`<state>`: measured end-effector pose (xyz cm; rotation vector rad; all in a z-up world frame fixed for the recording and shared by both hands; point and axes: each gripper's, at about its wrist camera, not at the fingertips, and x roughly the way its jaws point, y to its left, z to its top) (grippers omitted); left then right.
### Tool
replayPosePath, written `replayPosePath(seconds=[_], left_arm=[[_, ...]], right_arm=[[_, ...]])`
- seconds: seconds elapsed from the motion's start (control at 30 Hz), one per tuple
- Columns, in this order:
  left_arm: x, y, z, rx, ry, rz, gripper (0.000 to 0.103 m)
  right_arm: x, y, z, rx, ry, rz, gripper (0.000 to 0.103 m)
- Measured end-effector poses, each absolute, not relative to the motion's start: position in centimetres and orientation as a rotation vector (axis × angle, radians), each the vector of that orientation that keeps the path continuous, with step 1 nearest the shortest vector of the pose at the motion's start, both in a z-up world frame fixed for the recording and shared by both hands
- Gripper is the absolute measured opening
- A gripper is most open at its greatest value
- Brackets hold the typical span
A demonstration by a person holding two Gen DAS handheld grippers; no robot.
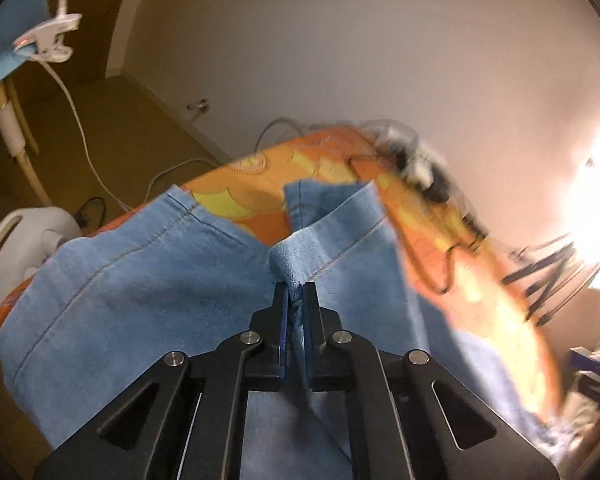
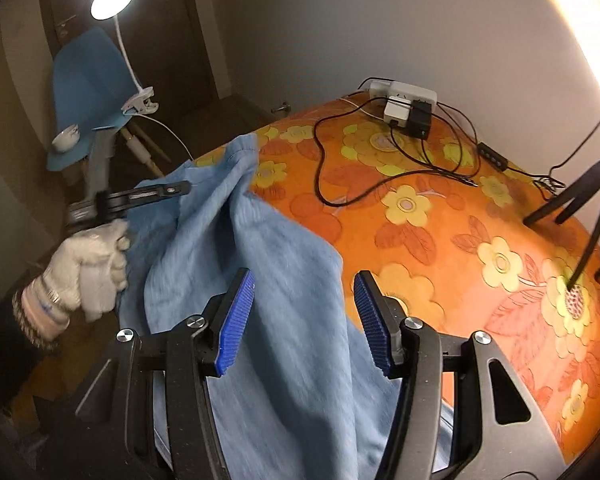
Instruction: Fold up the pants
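One pair of pants [image 2: 260, 264] is lying on the flowered worktop [image 2: 440, 240], its near part hanging over the edge. The left gripper [image 1: 296, 292] is pinching a fold of the cloth between its jaws. The right gripper [image 2: 304, 312] is hovering above the pants, jaws spread, gripping nothing. One gloved hand [image 2: 92, 268] is holding the left gripper. One power strip [image 2: 404, 94] is sitting at the worktop's far edge.

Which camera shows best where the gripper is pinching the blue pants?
The left wrist view: the left gripper is shut on a fold of the pants, close up. The right wrist view shows that gripper only from the side, farther off.
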<state>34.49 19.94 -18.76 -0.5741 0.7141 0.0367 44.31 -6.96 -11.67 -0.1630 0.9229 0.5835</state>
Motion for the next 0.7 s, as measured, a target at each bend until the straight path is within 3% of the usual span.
replayPosePath(seconds=[0.17, 0.37, 0.7], left_arm=[[29.1, 22.9, -17.2, -0.622, 0.623, 0.058, 0.005], [24.7, 25.7, -19.4, -0.701, 0.626, 0.116, 0.004], [24.2, 25.2, -20.5, -0.692, 0.653, 0.075, 0.004]], right_arm=[[46.2, -5.7, -12.6, -0.149, 0.952, 0.606, 0.055], [48.9, -2.1, -14.2, -0.131, 0.997, 0.655, 0.055], [54.3, 8.1, -17.0, -0.142, 1.051, 0.782, 0.055]])
